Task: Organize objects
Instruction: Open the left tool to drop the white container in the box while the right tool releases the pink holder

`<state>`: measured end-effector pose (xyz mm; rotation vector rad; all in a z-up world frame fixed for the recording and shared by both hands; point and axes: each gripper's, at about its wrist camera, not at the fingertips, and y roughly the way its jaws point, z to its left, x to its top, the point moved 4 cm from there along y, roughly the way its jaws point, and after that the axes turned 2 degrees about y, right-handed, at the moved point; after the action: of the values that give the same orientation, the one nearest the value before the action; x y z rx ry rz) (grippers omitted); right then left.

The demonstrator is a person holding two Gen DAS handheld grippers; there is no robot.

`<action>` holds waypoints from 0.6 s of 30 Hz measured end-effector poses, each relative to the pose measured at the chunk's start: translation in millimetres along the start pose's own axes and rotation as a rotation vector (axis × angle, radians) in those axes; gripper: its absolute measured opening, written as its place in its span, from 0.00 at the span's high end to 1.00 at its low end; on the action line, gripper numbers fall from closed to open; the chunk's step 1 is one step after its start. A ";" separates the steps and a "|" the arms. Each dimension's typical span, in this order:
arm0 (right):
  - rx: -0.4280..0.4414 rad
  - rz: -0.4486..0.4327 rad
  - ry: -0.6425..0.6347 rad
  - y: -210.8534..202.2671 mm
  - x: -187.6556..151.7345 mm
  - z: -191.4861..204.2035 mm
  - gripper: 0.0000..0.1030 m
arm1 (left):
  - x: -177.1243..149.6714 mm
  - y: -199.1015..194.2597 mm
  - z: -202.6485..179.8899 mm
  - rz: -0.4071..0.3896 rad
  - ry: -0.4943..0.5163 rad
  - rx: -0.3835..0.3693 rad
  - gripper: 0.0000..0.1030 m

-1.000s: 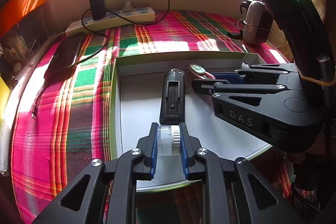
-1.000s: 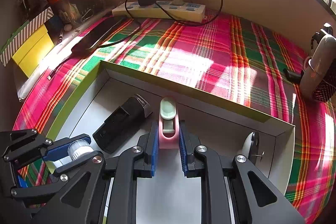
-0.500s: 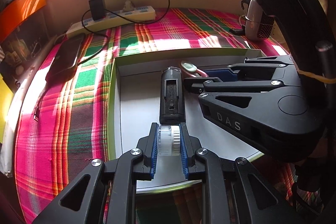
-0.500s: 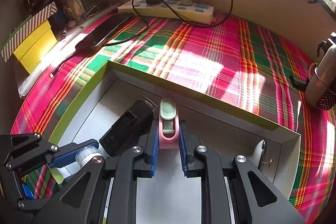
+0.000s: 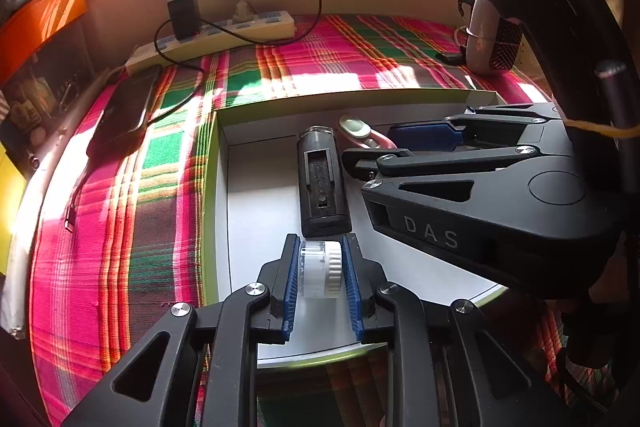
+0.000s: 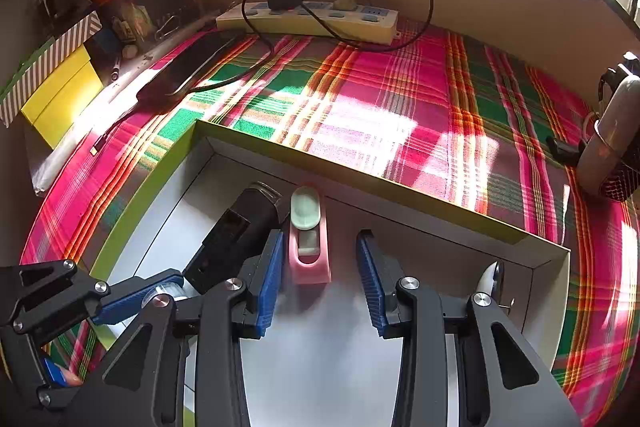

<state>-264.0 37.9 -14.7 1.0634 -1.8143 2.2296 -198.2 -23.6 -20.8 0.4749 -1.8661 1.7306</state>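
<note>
A shallow white box with a green rim (image 5: pixel 210 187) (image 6: pixel 152 183) lies on the plaid cloth. My left gripper (image 5: pixel 320 269) is shut on a small clear bottle with a white cap (image 5: pixel 320 269), low over the box's near part. A black device (image 5: pixel 322 183) (image 6: pixel 236 239) lies in the box just beyond it. My right gripper (image 6: pixel 320 275) is open; a pink clip with a pale green pad (image 6: pixel 308 235) (image 5: pixel 360 131) lies on the box floor between its fingers, near the left one, beside the black device.
A small white item (image 6: pixel 490 279) leans at the box's right wall. A power strip with a black charger (image 5: pixel 224 31) (image 6: pixel 308 15) sits by the back wall, a black phone (image 5: pixel 124 107) at left, a small fan (image 5: pixel 490 39) at right, yellow and orange boxes (image 6: pixel 60 95) far left.
My right gripper has opened and let go of the pink clip, which now rests in the box. My left gripper still holds the small bottle in about the same place.
</note>
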 end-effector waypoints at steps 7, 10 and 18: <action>0.001 -0.016 0.012 -5.4 0.3 -1.6 0.49 | -0.7 -2.9 0.3 -0.005 0.001 -0.006 0.75; -0.001 -0.023 0.015 -8.6 0.6 -2.1 0.49 | -1.2 -4.1 0.2 -0.005 -0.001 -0.010 0.72; 0.001 -0.052 0.031 -21.6 -1.6 -2.5 0.49 | -3.4 -11.4 -5.0 -0.009 0.001 -0.019 0.69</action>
<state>-253.9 47.1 2.2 1.0569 -1.7535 2.2052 -187.9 -20.3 -13.6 0.4752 -1.8750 1.7057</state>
